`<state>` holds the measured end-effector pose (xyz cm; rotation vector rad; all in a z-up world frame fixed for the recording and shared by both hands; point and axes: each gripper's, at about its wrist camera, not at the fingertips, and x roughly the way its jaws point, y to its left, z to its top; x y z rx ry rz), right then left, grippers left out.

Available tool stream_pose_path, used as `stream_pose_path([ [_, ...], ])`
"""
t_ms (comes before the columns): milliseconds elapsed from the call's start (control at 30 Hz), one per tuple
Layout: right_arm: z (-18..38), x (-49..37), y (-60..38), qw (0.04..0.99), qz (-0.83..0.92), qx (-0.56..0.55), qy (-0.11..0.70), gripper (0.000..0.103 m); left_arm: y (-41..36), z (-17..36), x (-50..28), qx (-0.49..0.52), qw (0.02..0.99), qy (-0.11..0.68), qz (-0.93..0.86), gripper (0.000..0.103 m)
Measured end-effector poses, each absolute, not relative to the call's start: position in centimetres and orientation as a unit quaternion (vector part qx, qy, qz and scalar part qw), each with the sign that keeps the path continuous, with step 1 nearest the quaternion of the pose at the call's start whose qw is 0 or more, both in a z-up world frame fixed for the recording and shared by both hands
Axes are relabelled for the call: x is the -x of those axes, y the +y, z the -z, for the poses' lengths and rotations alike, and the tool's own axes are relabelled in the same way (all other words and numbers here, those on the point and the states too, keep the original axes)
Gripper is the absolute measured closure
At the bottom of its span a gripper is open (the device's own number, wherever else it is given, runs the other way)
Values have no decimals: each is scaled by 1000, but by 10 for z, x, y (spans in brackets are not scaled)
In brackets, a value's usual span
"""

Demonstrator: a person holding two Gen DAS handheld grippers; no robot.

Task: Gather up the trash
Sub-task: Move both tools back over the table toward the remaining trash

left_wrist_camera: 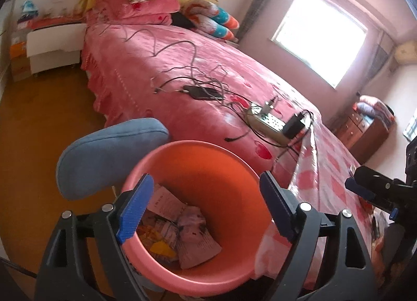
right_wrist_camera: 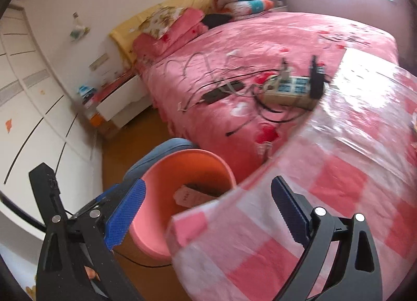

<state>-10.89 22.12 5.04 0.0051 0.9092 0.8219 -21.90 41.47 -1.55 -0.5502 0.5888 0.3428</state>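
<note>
Left gripper (left_wrist_camera: 208,209) and right gripper (right_wrist_camera: 208,215), ribbed blue jaws wide open and empty, hover over round pink plastic bin (left_wrist_camera: 234,175) holding crumpled paper (left_wrist_camera: 192,238) at six o'clock.

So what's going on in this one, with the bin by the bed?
A person with a handheld gripper in each hand is collecting trash. The left gripper hangs open right over the orange bin, which stands beside the table with the pink checked cloth; nothing is between its pads. Crumpled paper and wrappers already lie inside the bin. The right gripper is open and empty too, over the table's edge.
</note>
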Motion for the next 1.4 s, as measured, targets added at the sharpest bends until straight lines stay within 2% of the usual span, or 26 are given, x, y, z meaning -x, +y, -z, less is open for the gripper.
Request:
stream_pose_path([
  [167, -52, 112, 182, 832, -367, -32, 415, 7, 391, 1, 209, 230, 909, 309, -158, 19],
  [367, -65, 126, 134, 871, -338, -23, 357, 6, 363, -23, 202, 201, 915, 321, -140, 19],
  [867, -70, 134, 42, 917, -213, -12, 338, 6, 263, -64, 190, 112, 936, 328, -65, 19],
  [1400, -76, 134, -43, 943, -128, -27, 307, 6, 170, -80, 174, 57, 940, 336, -2, 19],
])
